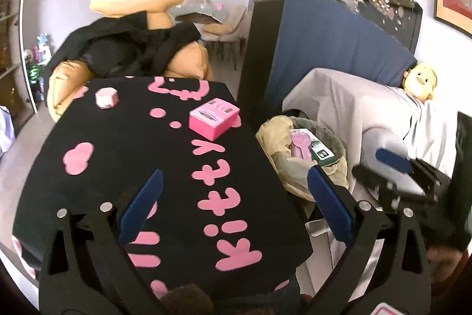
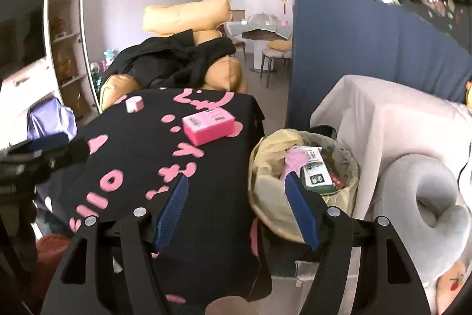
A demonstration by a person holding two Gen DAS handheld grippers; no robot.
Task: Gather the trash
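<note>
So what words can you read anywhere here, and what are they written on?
"Kitty": big pink letters on the black cloth over the table, clearest in the left wrist view.
"ello": pink letters at the cloth's near left edge in the right wrist view; the start is cut off.
Pink box on the cloth: has a printed label, too small to read.
Green and white box in the trash basket: print too blurred to read.

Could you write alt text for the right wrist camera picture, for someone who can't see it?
Open blue-padded right gripper, holding nothing, above a black cloth-covered table and a lined trash bin with packaging inside. A pink box and a small pink tub sit on the table.
</note>
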